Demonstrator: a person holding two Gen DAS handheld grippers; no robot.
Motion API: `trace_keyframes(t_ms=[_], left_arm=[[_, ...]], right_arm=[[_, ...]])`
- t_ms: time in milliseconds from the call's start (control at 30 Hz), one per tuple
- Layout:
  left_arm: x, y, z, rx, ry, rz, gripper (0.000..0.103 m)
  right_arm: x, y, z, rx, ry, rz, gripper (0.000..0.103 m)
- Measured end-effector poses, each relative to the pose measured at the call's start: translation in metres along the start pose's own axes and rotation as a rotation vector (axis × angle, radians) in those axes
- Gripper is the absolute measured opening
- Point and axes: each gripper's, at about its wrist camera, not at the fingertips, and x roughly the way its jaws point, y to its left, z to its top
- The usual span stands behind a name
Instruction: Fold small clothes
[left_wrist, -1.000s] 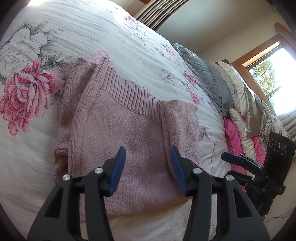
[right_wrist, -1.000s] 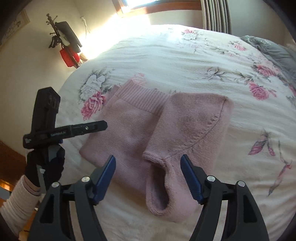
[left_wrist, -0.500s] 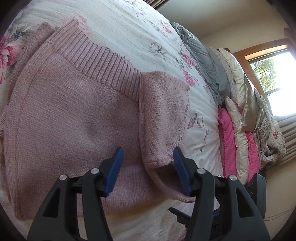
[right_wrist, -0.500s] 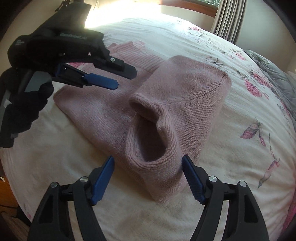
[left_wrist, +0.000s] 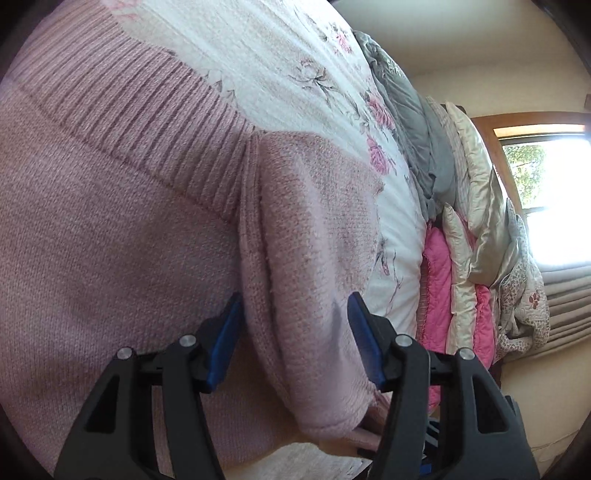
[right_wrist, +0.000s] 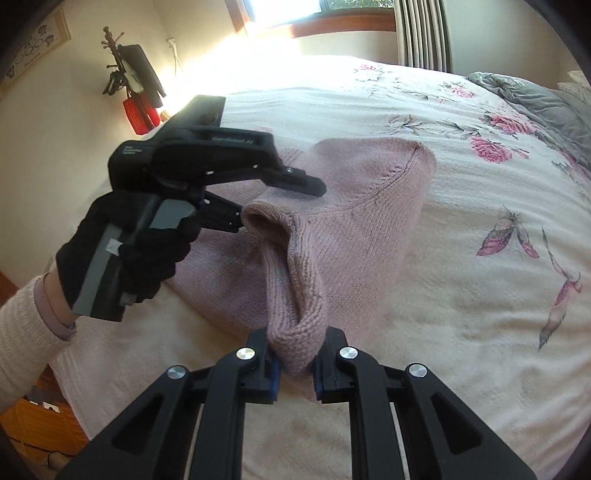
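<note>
The pink sweater (right_wrist: 369, 206) lies on the bed (right_wrist: 461, 314), its body spread flat and one sleeve (right_wrist: 295, 295) folded across it with the cuff end pointing toward the bed's near edge. The right hand-held gripper (right_wrist: 295, 365) has its blue pads squeezed on the cuff, the knit bunched between them. The left hand-held gripper (left_wrist: 295, 332) stands wide apart around the same sleeve further up from the cuff, one pad on each side of the cloth and not yet pinching; in the right wrist view it (right_wrist: 280, 203) reaches in at the sleeve's open mouth.

The step in hand looks like taking the sleeve at two points to lay it straight over the sweater's body. To do it well, the left pads should likely close on the sleeve's upper layer only, leaving the sweater body beneath untouched, and both grips should lift together so the knit does not stretch or twist. A loose knit sags, so keeping light tension between the two holds would help it land flat.

The gloved left hand (right_wrist: 140, 251) holds its tool roughly level and angled in toward the sleeve, cream cuff (right_wrist: 26, 325) showing at the wrist. The right tool sits low at the cuff, pointing along the sleeve toward the sweater's shoulder.
</note>
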Motion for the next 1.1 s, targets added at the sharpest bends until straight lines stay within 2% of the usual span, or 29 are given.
trace_keyframes(t_ms=[33,133,167,267,400,500,600,833,1100], left_arm=[[0.003,-0.003,0.005,0.005,-0.004,0.007,0.054],[0.007,-0.003,0.017,-0.013,-0.011,-0.004,0.028],[0.006,-0.002,0.019,-0.025,-0.011,-0.021,0.025],[-0.013,-0.008,0.02,0.013,-0.049,-0.043,0.023],[-0.058,-0.023,0.019,0.087,-0.122,-0.058,0.022],[-0.095,-0.028,0.021,0.128,-0.166,-0.033,0.022],[-0.127,-0.024,0.024,0.168,-0.195,0.022,0.022],[-0.171,0.014,0.035,0.148,-0.231,0.061,0.022],[-0.187,0.061,0.046,0.119,-0.242,0.105,0.022]], right_arm=[[-0.003,0.004,-0.002,-0.003,-0.009,0.004,0.013],[-0.006,0.005,-0.003,0.002,-0.026,0.016,0.013],[-0.008,0.006,-0.003,0.007,-0.032,0.023,0.013],[-0.01,0.012,0.0,0.011,-0.047,0.058,0.013],[-0.013,0.037,0.011,-0.011,-0.078,0.138,0.013],[-0.009,0.064,0.023,-0.047,-0.091,0.178,0.013],[0.003,0.094,0.033,-0.088,-0.081,0.203,0.013],[0.036,0.151,0.052,-0.145,-0.042,0.234,0.013],[0.093,0.174,0.06,-0.113,0.029,0.269,0.013]])
